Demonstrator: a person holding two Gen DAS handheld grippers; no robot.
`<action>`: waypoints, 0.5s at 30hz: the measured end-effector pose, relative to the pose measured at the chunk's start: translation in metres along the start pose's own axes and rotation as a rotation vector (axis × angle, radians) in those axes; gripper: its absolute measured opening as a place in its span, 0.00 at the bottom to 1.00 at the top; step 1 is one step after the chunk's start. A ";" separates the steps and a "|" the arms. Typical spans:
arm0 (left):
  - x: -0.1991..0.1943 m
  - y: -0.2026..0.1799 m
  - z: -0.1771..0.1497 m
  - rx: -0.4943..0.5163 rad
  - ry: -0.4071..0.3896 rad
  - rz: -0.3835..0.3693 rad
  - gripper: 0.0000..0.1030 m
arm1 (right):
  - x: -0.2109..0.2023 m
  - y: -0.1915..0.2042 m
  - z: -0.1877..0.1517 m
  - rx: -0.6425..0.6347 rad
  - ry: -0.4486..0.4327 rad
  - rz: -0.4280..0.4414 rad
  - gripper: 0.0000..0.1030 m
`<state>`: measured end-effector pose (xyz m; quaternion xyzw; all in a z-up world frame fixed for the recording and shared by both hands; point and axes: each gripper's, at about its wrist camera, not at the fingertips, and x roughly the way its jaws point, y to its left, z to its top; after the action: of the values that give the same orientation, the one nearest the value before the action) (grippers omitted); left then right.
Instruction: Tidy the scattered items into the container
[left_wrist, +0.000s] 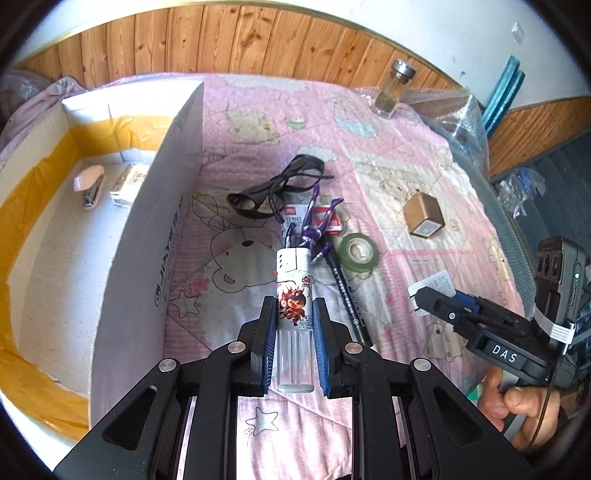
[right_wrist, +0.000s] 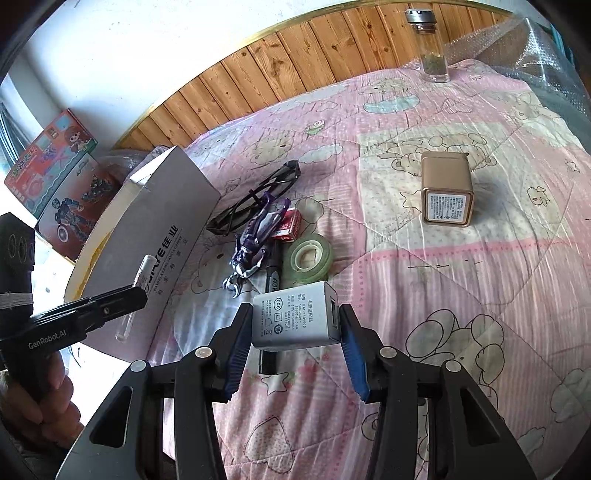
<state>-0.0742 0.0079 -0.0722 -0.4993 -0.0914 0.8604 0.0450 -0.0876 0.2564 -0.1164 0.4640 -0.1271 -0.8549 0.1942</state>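
My left gripper (left_wrist: 294, 310) is shut on a clear lighter (left_wrist: 294, 295) with a cartoon print, held above the pink quilt, right of the white cardboard box (left_wrist: 147, 236). My right gripper (right_wrist: 293, 315) is shut on a grey power adapter (right_wrist: 295, 319), also above the quilt. The box holds a pink stapler (left_wrist: 89, 186) and a small white pack (left_wrist: 129, 184). On the quilt lie black glasses (left_wrist: 275, 188), a purple toy figure (left_wrist: 314, 229), a red-white small box (right_wrist: 290, 225), a green tape roll (left_wrist: 357, 252), a black marker (left_wrist: 347, 295) and a gold tin (right_wrist: 447, 188).
A glass jar (left_wrist: 393, 88) with a metal lid stands at the far edge by the wooden wall panel. Bubble wrap (left_wrist: 454, 118) lies at the right. Toy boxes (right_wrist: 55, 177) stand beyond the cardboard box.
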 end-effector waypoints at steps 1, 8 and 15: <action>-0.003 0.000 0.000 -0.001 -0.007 0.003 0.19 | -0.004 0.003 0.000 -0.004 -0.007 0.003 0.46; -0.026 0.002 -0.002 -0.007 -0.046 -0.013 0.19 | -0.025 0.026 0.004 -0.046 -0.045 0.026 0.46; -0.048 0.007 -0.003 -0.025 -0.083 -0.041 0.19 | -0.039 0.056 0.005 -0.114 -0.066 0.042 0.46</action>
<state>-0.0479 -0.0062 -0.0345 -0.4617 -0.1140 0.8781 0.0526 -0.0609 0.2244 -0.0628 0.4211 -0.0942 -0.8713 0.2338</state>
